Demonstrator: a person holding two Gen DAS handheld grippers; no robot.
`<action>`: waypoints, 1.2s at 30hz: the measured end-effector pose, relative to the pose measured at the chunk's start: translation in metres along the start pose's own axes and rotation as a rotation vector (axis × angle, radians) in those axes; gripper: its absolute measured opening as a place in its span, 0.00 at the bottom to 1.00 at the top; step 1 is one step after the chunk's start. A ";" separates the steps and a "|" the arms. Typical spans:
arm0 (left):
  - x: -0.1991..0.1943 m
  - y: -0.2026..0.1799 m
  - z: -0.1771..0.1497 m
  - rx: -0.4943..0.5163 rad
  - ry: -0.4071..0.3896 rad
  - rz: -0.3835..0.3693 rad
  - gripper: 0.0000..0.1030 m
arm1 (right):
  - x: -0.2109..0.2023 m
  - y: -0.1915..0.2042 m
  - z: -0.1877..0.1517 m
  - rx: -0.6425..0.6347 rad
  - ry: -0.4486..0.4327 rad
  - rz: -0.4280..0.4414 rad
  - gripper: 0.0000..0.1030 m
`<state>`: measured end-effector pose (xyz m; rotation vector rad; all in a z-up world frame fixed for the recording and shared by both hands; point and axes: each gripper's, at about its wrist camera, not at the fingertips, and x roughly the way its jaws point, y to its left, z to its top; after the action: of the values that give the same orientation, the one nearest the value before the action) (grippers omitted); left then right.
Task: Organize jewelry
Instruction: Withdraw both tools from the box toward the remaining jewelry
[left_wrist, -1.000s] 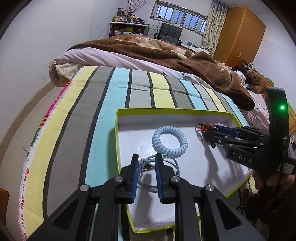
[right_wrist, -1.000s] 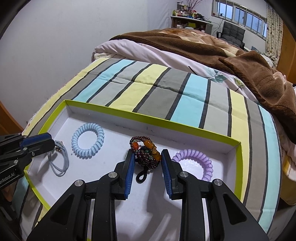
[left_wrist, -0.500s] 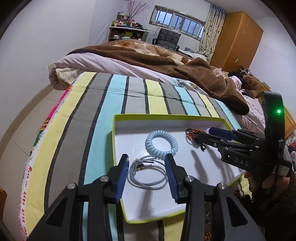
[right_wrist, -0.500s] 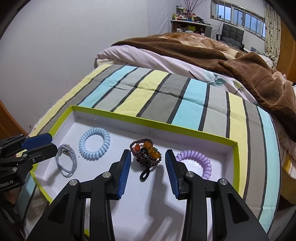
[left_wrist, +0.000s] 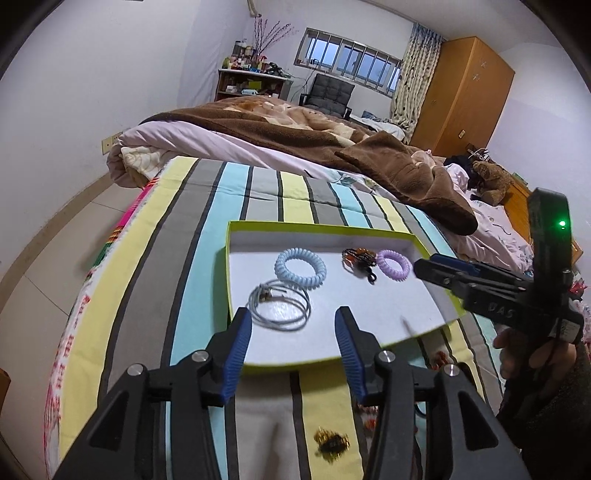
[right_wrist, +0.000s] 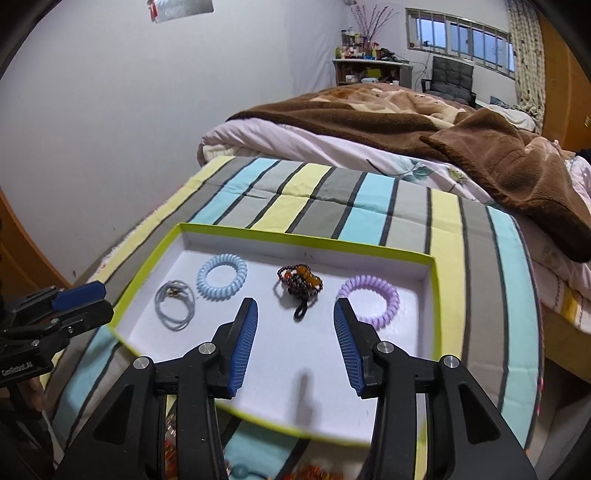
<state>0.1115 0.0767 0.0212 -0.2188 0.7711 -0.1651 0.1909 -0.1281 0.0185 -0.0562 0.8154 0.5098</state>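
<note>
Jaws spread wide, both empty: left gripper (left_wrist: 293, 338), right gripper (right_wrist: 294, 328) hovering over tray's near rim (right_wrist: 258, 419); beaded bracelet (right_wrist: 299, 282) lying mid-tray.

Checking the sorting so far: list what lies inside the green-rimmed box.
Inside the box: grey wire loop, blue coil band, dark bead bracelet, purple coil band. The right gripper covers part of its near floor.

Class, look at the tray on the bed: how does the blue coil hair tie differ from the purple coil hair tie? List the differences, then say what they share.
The blue coil hair tie is pale blue; the purple coil hair tie is lilac. The blue one lies left of the beaded bracelet, beside the grey cord loops; the purple one lies right of the bracelet, near the tray's right wall. Both are spiral rings lying flat in the tray, untouched by either gripper.
</note>
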 end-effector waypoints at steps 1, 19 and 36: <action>-0.003 0.000 -0.003 -0.002 -0.003 -0.002 0.50 | -0.007 -0.001 -0.003 0.006 -0.009 0.005 0.43; -0.031 -0.011 -0.055 -0.026 -0.002 -0.049 0.53 | -0.073 -0.033 -0.096 0.143 -0.028 -0.056 0.44; -0.028 -0.010 -0.087 -0.058 0.052 -0.056 0.54 | -0.058 -0.027 -0.136 0.149 0.076 -0.103 0.44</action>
<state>0.0302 0.0621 -0.0185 -0.2923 0.8227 -0.2021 0.0775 -0.2086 -0.0385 0.0197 0.9179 0.3510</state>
